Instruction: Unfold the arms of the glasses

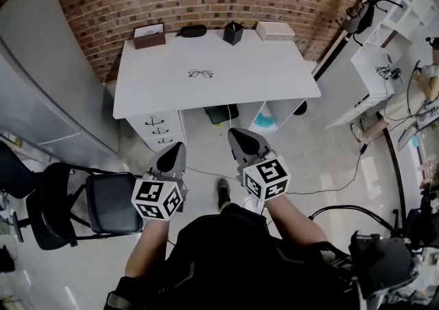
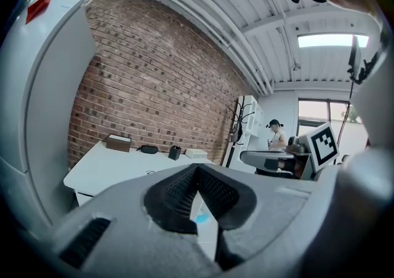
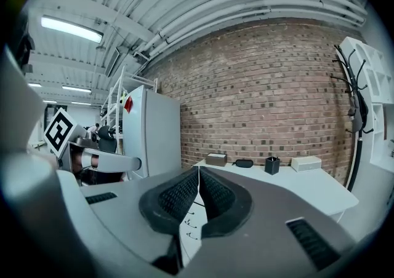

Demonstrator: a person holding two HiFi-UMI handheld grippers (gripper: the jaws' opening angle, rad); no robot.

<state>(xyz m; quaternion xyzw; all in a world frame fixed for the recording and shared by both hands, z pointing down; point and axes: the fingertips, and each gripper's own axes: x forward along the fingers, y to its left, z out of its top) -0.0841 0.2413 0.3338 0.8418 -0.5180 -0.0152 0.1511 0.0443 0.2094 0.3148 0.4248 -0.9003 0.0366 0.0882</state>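
The person stands well back from the desk [image 1: 274,82], with the left gripper [image 1: 176,149] and the right gripper [image 1: 237,137] held out side by side over the floor. Each claw is pressed together with nothing in it. The glasses [image 1: 201,73] lie alone near the middle of the desk, well apart from the brown box [image 1: 149,36], dark case [image 1: 191,30], black cup [image 1: 233,32] and white box [image 1: 275,30] along its far edge. I'd say this is only the approach; the unfolding hasn't begun. Next both claws must reach the desk and spread, one steadying the frame while the other catches an arm. That thin frame looks likely to slide.
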